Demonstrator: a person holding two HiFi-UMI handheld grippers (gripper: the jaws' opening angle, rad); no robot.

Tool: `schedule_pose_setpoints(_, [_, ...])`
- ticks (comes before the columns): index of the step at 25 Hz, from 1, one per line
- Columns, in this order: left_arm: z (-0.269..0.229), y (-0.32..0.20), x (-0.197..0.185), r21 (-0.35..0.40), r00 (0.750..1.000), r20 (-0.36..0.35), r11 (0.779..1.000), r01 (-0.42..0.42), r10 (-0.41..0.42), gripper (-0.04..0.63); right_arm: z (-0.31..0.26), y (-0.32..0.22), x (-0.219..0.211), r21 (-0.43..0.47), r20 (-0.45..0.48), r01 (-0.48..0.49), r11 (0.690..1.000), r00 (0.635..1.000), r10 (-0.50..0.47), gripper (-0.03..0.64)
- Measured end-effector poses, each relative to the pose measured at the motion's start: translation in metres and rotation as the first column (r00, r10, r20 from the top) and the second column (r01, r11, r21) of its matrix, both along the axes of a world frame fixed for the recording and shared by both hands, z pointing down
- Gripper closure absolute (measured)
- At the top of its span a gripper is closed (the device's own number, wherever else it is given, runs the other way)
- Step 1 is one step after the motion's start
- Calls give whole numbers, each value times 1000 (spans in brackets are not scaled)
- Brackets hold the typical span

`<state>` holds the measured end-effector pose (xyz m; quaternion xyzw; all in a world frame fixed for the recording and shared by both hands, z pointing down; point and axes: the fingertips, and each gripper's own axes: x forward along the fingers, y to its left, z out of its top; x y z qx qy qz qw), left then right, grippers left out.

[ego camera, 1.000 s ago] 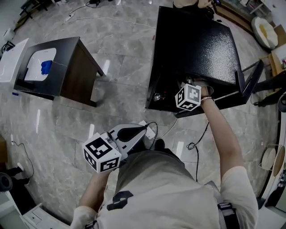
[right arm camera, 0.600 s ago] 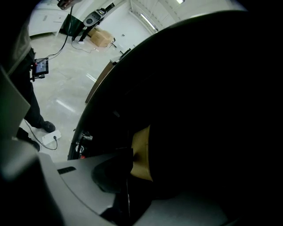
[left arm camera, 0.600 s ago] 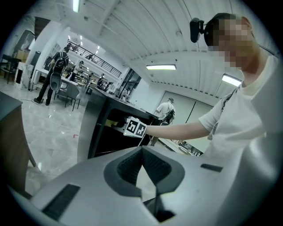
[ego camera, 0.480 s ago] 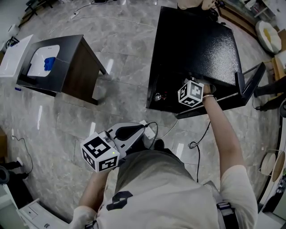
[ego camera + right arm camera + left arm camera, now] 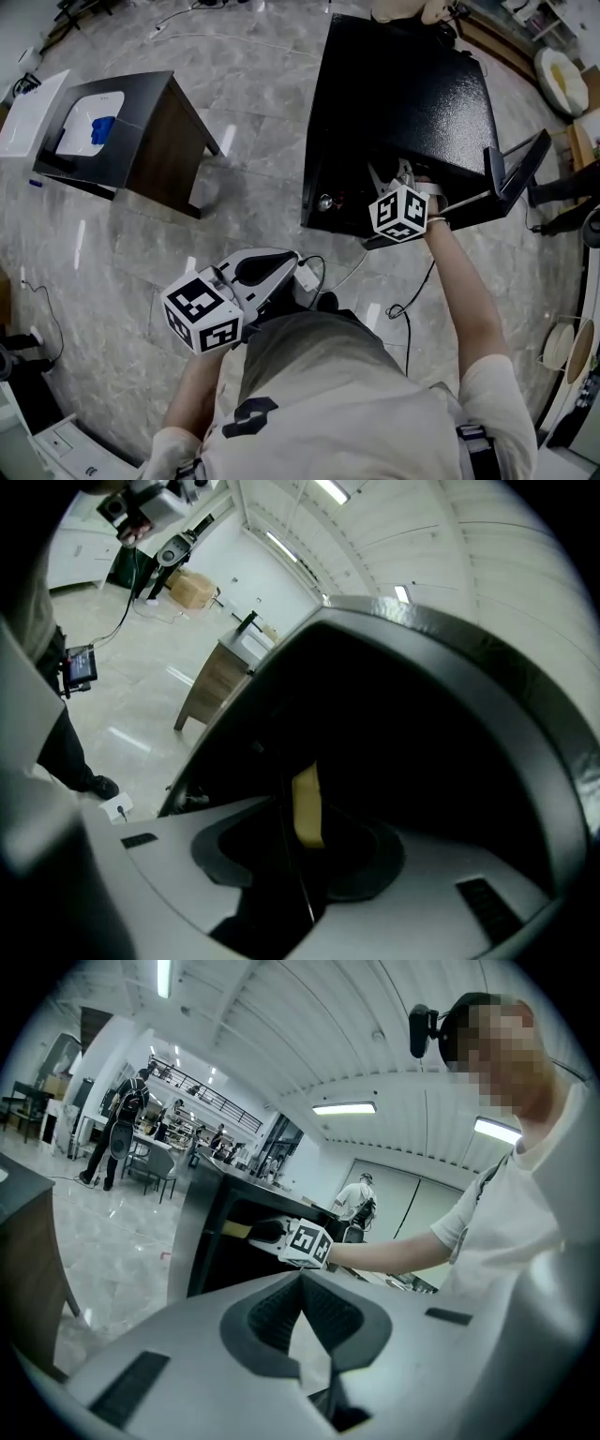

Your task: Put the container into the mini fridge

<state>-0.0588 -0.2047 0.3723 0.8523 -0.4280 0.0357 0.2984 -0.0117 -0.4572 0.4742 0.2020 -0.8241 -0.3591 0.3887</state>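
The black mini fridge [image 5: 403,84] stands on the floor with its door [image 5: 511,173] swung open to the right. My right gripper [image 5: 394,180] reaches into its dark inside, jaws opening. Between them, in the right gripper view, stands the yellowish container [image 5: 307,799], and the pads do not press on it. From the left gripper view the same container [image 5: 236,1230] shows on the fridge [image 5: 211,1232] shelf just ahead of the right gripper [image 5: 272,1232]. My left gripper [image 5: 296,267] hangs low by my body, shut [image 5: 302,1277] and with nothing in it.
A dark side table [image 5: 141,141] at the left carries a white tray [image 5: 89,131] with a blue thing [image 5: 101,129]. A white power strip [image 5: 307,274] and a cable [image 5: 412,291] lie on the marble floor by my feet. People [image 5: 117,1138] stand far off.
The right gripper has drawn back a little toward me out of the fridge mouth. The left gripper drifted slightly left and down.
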Motion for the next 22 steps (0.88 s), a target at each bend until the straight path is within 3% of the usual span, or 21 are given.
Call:
schedule_pose_setpoints(4, [-7, -3, -7, 40, 998, 47, 999, 35, -37, 537, -17, 33, 7, -82, 91, -3, 997, 996, 11, 480])
schedule_pose_setpoints(8, [-17, -4, -16, 91, 991, 99, 992, 86, -95, 537, -40, 73, 14, -241, 228, -14, 970, 971, 70, 480])
schedule_pose_setpoints(14, [-31, -1, -23, 160, 976, 84, 970, 185, -200, 537, -66, 123, 26, -481, 410, 46, 876, 894, 178, 482])
schedule_pose_setpoints(22, [-36, 17, -4, 182, 965, 95, 957, 225, -245, 537, -105, 169, 28, -600, 558, 265, 755, 815, 157, 482])
